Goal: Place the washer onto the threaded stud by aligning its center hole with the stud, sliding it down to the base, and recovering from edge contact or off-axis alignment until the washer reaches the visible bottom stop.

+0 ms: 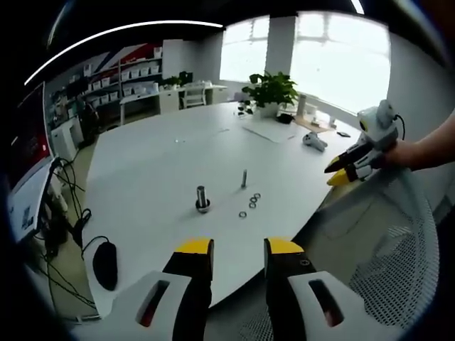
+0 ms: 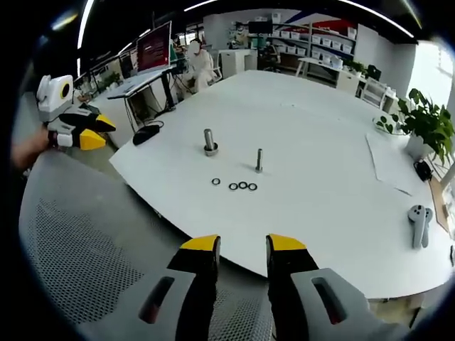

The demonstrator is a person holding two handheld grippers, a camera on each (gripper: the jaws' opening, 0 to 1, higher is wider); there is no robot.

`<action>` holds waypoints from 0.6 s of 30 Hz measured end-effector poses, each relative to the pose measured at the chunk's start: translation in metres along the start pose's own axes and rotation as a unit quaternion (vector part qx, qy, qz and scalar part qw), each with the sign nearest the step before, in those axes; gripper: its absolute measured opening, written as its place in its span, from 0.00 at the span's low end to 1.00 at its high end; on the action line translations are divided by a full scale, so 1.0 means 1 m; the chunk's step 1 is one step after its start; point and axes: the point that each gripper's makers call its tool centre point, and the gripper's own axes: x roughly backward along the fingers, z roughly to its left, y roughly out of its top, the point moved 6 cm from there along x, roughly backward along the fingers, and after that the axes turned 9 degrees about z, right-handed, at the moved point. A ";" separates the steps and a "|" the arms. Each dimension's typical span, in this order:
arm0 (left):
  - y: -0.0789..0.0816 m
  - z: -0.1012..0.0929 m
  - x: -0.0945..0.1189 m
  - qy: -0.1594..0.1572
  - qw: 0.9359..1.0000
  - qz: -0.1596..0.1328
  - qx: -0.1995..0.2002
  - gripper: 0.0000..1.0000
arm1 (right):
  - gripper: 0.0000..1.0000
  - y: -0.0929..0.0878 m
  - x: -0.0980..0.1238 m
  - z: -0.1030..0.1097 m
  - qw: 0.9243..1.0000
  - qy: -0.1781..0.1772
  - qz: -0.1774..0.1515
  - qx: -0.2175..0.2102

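Two hand-held grippers hover at the near edge of a large white table (image 2: 320, 163), both well apart from the hardware laid out on it. In the right gripper view, the right gripper (image 2: 244, 249) holds its yellow-tipped jaws parted with nothing between them, above the mesh back of a grey chair (image 2: 85, 249). Near the middle of the table stand a slim threaded stud (image 2: 259, 160) and, to its left in this view, a thicker bolt (image 2: 210, 141) on a wide base. In front of them lie 4 washers: a row of 3 washers (image 2: 242, 186) close together and 1 single washer (image 2: 215, 182) just apart to the left. The left gripper (image 1: 239, 249) likewise shows its jaws open and empty in the left gripper view, where the other gripper enters from the right, held in a hand (image 1: 402, 154). A potted plant (image 1: 270, 91) and a computer mouse (image 1: 105, 263) also sit on the table.
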 end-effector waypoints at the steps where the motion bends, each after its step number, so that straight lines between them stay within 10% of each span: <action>1: 0.000 0.000 -0.002 0.002 1.000 0.000 -0.007 0.26 | 0.29 0.002 0.003 0.000 1.000 0.000 0.001 -0.017; 18: -0.007 0.003 -0.003 0.004 1.000 0.016 -0.003 0.28 | 0.30 0.011 -0.007 -0.001 0.998 0.006 0.054 0.027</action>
